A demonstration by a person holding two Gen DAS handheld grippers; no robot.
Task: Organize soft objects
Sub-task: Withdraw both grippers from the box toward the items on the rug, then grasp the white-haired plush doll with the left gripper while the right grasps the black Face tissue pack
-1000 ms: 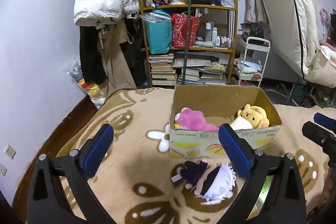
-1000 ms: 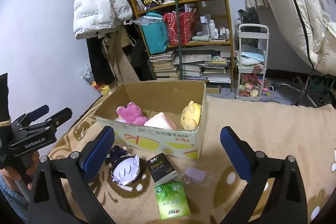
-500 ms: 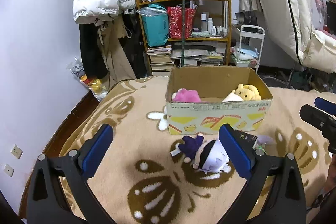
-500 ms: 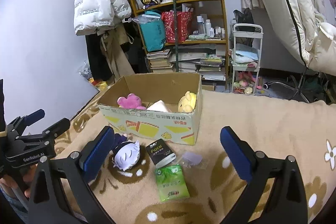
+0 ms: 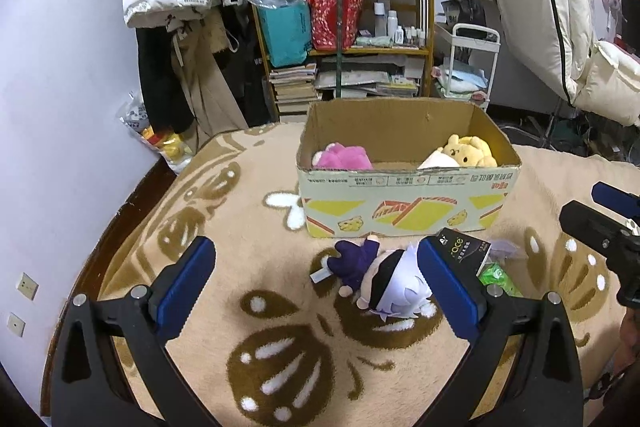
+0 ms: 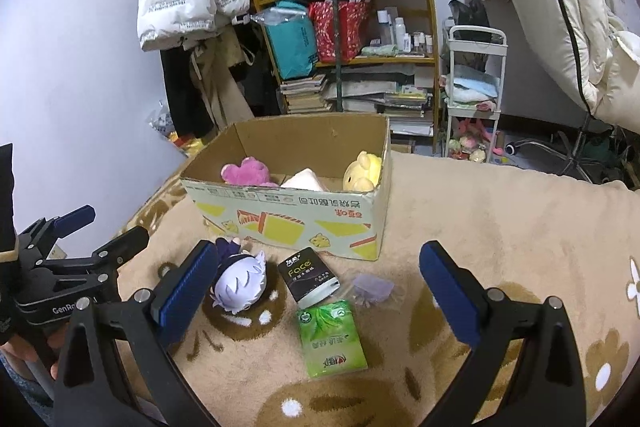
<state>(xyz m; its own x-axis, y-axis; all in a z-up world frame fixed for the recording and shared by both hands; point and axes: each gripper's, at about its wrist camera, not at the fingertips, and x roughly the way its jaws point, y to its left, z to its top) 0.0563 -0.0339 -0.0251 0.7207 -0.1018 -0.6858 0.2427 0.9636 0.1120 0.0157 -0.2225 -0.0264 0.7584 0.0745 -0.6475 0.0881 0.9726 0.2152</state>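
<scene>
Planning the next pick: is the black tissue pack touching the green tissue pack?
Touching: the right wrist view shows the black tissue pack's near corner overlapping the green tissue pack's top edge.

Each hand-held gripper is a black metal frame with silver screws and two blue ribbed pads [image 5: 186,281] — the left gripper [image 6: 76,247] carries white "GenRo" lettering.

- Three plush toys in the cardboard box [image 6: 372,227]: one pink [image 6: 245,171], one white [image 6: 305,180], one yellow [image 6: 361,173].
- One white-haired doll [image 6: 239,281] on the blanket [image 6: 500,227], near side of the box.
- Two tissue packs: black [image 6: 312,277], green [image 6: 331,331].
- One small clear purple packet [image 6: 372,287].
</scene>
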